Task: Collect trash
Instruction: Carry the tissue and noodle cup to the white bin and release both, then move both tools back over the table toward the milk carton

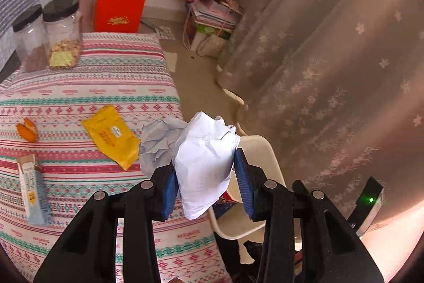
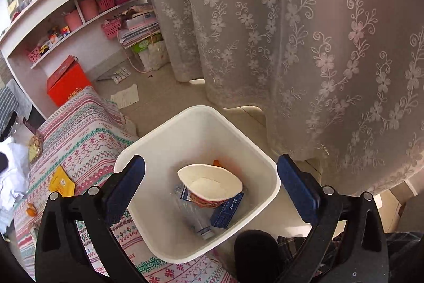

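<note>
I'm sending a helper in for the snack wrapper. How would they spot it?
Start at the patterned tablecloth. Near the edge facing the curtain lies a flat yellow wrapper, just beside the crumpled paper. It is the only bright yellow thing there.

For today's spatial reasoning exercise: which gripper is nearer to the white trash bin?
Right. The right gripper hangs open directly above the white trash bin, with nothing between its pads. The left gripper, shut on crumpled white paper, is over the table edge beside the bin.

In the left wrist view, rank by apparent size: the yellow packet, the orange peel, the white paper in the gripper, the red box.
1. White paper, though it is nearest the camera
2. Red box
3. Yellow packet
4. Orange peel
</note>
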